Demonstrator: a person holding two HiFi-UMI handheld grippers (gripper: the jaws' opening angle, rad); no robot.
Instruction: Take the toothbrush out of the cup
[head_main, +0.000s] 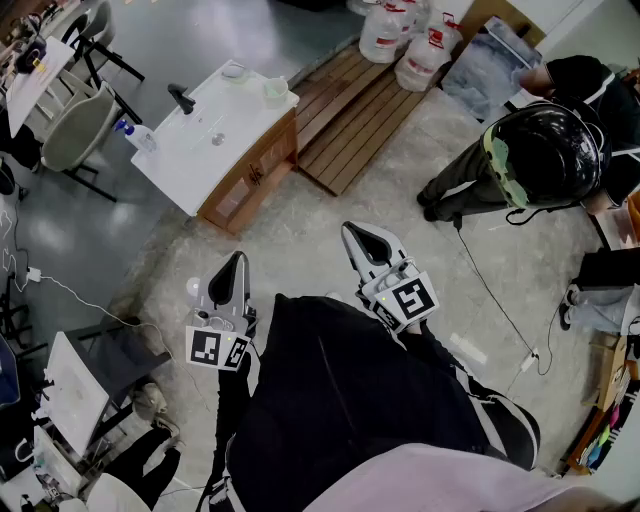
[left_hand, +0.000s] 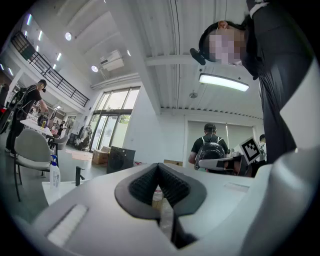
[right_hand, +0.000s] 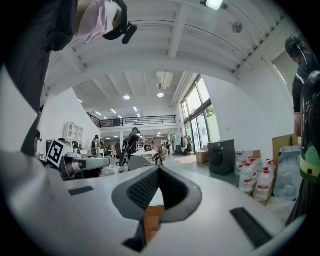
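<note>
A pale green cup (head_main: 276, 89) stands at the far corner of a white sink counter (head_main: 205, 145) with a wooden base, well ahead of me. No toothbrush can be made out at this distance. My left gripper (head_main: 238, 260) and right gripper (head_main: 353, 233) are held level over the floor, short of the counter and apart from it. In the left gripper view the left gripper (left_hand: 159, 167) has its jaws together with nothing between the pads. In the right gripper view the right gripper (right_hand: 159, 171) looks the same, shut and empty.
On the counter are a black faucet (head_main: 181, 98), a small dish (head_main: 235, 71) and a blue-capped spray bottle (head_main: 130, 131). A wooden pallet (head_main: 350, 110) and water jugs (head_main: 400, 40) lie beyond. A person in a black helmet (head_main: 545, 150) stands at the right. A chair (head_main: 75, 130) is at the left.
</note>
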